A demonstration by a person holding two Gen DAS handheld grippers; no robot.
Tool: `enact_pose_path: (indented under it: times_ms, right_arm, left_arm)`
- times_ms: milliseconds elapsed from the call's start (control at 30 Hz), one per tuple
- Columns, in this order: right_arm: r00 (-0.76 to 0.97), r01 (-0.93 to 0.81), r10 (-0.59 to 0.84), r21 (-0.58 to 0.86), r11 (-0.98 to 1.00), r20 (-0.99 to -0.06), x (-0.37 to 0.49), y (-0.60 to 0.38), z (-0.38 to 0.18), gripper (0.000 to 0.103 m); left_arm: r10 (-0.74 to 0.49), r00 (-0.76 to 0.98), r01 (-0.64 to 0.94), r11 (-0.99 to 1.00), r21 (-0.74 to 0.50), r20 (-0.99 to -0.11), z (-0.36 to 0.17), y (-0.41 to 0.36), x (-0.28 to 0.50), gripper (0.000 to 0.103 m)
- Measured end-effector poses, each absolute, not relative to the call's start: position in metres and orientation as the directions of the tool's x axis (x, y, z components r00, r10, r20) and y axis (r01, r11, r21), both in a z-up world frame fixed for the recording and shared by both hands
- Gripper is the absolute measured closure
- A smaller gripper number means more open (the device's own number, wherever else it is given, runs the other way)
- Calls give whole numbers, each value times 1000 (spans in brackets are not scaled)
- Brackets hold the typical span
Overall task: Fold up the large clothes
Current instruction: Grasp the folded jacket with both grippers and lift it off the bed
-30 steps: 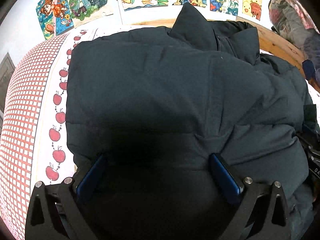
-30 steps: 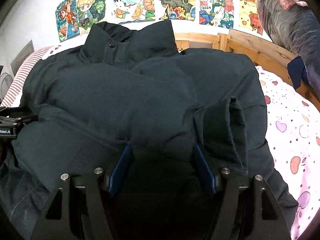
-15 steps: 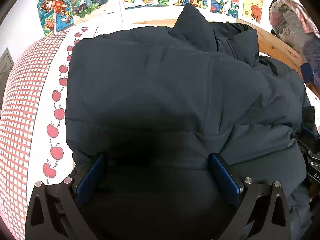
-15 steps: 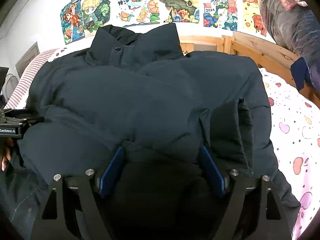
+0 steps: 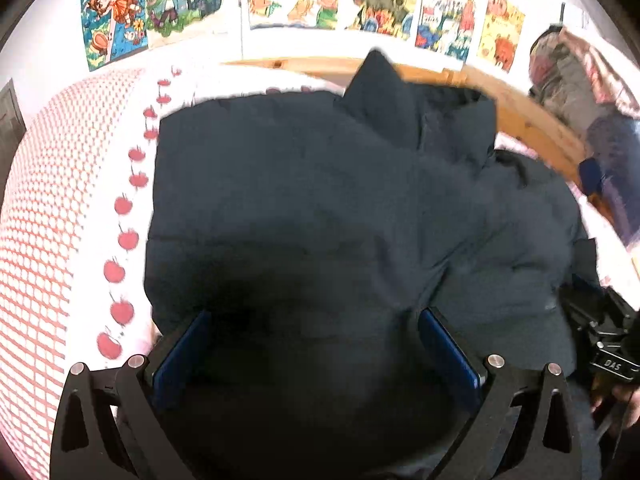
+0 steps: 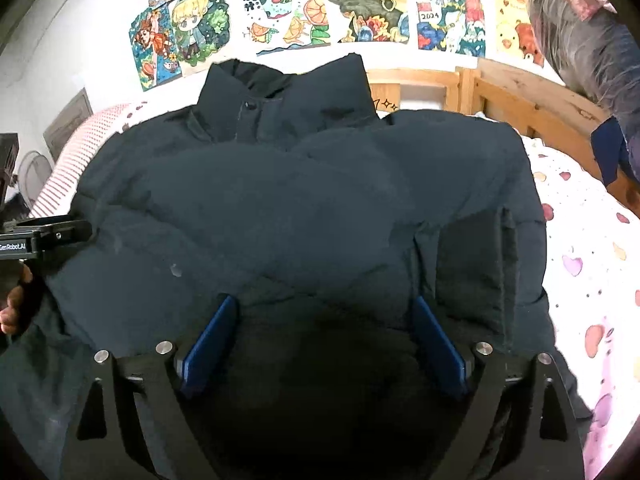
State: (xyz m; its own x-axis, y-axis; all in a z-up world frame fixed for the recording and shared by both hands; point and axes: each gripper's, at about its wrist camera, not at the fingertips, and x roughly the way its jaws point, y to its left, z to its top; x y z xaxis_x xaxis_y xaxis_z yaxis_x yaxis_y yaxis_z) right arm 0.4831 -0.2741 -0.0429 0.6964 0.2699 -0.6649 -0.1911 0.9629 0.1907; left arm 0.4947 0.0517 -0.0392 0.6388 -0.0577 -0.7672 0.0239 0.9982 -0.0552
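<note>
A big dark puffy jacket (image 6: 304,208) lies spread on the bed (image 5: 80,216), its collar pointing at the wall with the drawings (image 6: 360,12). The left gripper (image 5: 316,344) has its blue fingers (image 5: 182,354) spread wide, with jacket cloth bulging between them. The right gripper (image 6: 324,340) is spread wide too (its fingers press into the jacket's near edge).

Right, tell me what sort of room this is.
Most likely a child's bedroom. The dark puffer jacket lies on a bed with a wooden frame and heart-print sheet, and colourful cartoon drawings are stuck along the wall.
</note>
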Motion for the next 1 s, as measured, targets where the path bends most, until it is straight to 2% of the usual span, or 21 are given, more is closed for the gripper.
enact_pose_path:
  times_ms: [100, 300, 400, 600, 767, 833, 900, 933, 967, 1000]
  right_arm:
    - [712, -179, 272, 206, 962, -648, 490, -285, -18, 16]
    - [731, -134, 278, 268, 954, -624, 533, -305, 21, 16]
    - [740, -121, 266, 267, 956, -617, 562, -308, 34, 16]
    - [734, -100, 285, 317, 943, -617, 635, -313, 48, 16]
    - [722, -105, 297, 326, 939, -625, 689, -303, 47, 16]
    - [721, -104, 299, 328, 939, -626, 706, -298, 45, 19]
    - [707, -111, 320, 347, 931, -631, 727, -291, 38, 35]
    - [701, -111, 324, 351, 930, -635, 732, -290, 35, 39]
    - [690, -106, 326, 355, 929, -646, 743, -285, 30, 47]
    - [686, -102, 322, 352, 930, -653, 749, -280, 26, 58]
  left_arm:
    - [-91, 686, 56, 996, -72, -721, -10, 51, 497, 0]
    - [-80, 726, 70, 997, -42, -683, 22, 43, 530, 0]
    - [-113, 744, 88, 994, -71, -659, 34, 42, 555, 0]
    - [-197, 752, 93, 976, -195, -630, 47, 40, 625, 0]
    - [-199, 747, 86, 975, -204, -635, 38, 26, 681, 0]
    - [-212, 727, 89, 972, -217, -653, 28, 20, 702, 0]
    - [-213, 710, 85, 972, -220, -671, 17, 15, 719, 7]
    - [-210, 702, 83, 973, -215, -680, 13, 12, 724, 17]
    - [-208, 694, 82, 974, -212, -689, 9, 11, 730, 30]
    - [-208, 688, 81, 974, -212, -695, 5, 10, 734, 38]
